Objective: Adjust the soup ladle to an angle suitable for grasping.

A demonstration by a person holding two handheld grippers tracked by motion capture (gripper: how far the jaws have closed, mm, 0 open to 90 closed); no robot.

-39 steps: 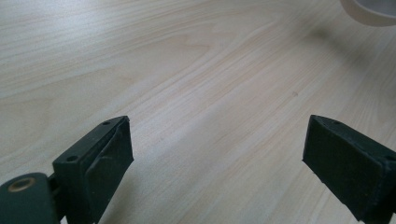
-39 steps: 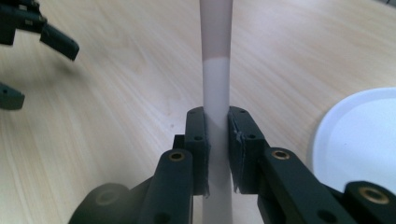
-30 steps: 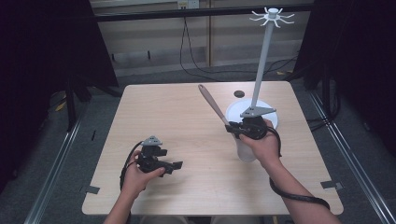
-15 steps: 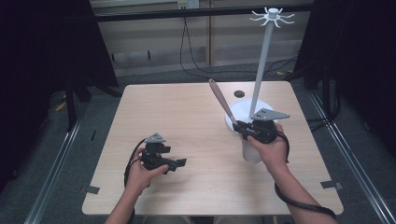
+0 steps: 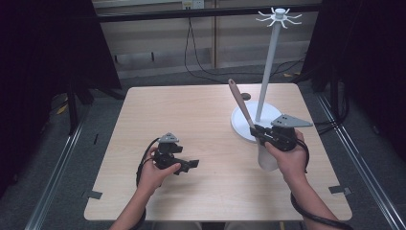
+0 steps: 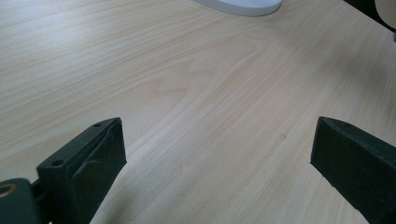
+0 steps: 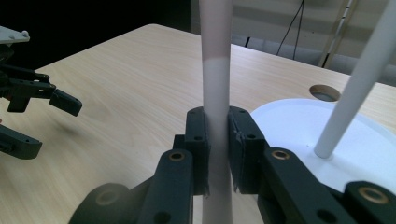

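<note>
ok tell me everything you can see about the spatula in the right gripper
The spatula has a pinkish-brown handle end and a whitish shaft and blade, smooth like silicone or plastic. It stands tilted, handle up and leaning away to the left, blade hanging below the hand. The right gripper is shut on its shaft, pads pressing both sides. It is lifted off the table, beside the white stand.

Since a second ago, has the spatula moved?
Yes. The spatula, clamped in the right gripper, has swung more upright, its handle tip nearer the stand's pole.

Table point(image 5: 201, 120) pale matt wood grain; spatula point(image 5: 239, 103) smooth matt silicone-like; stand base point(image 7: 299, 126) white, smooth plastic.
</note>
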